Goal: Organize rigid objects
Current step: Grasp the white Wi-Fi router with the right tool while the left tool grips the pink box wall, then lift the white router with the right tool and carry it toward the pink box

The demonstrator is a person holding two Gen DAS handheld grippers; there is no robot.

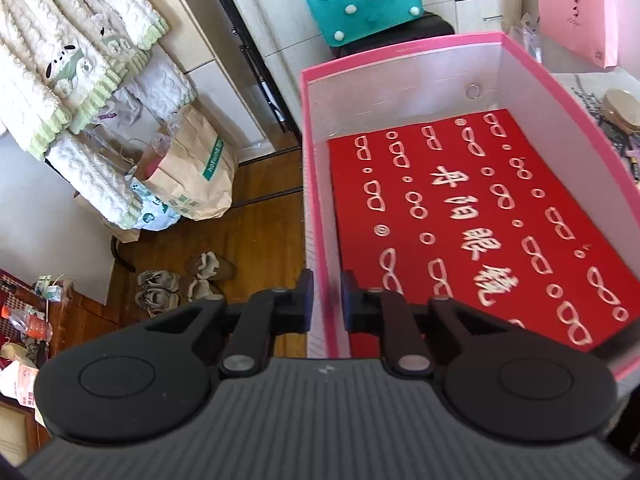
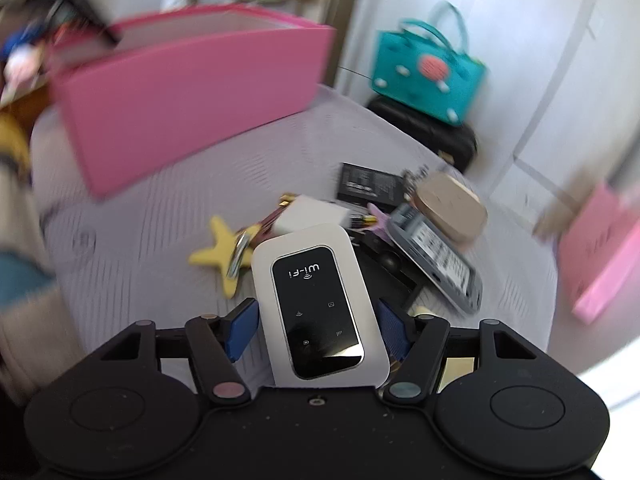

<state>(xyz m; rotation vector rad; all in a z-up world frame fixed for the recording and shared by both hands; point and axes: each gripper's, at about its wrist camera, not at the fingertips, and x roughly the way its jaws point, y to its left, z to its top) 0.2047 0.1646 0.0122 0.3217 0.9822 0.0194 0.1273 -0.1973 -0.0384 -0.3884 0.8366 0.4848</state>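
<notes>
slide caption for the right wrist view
Right gripper closed on a white Wi-Fi router above clutter, pink box behind.

Lying on the table (image 2: 168, 216): box (image 2: 188, 96) at rear left, star (image 2: 218, 254) just left of Wi-Fi router (image 2: 316, 308), clutter pile behind and right. Sitting behind: handbag (image 2: 428, 72) on case (image 2: 424, 128).

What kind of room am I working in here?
Most likely a lived-in bedroom or similar room at home: knitted clothes hang at the left, shoes sit on a wooden floor, and paper shopping bags lean against the wall.
</notes>
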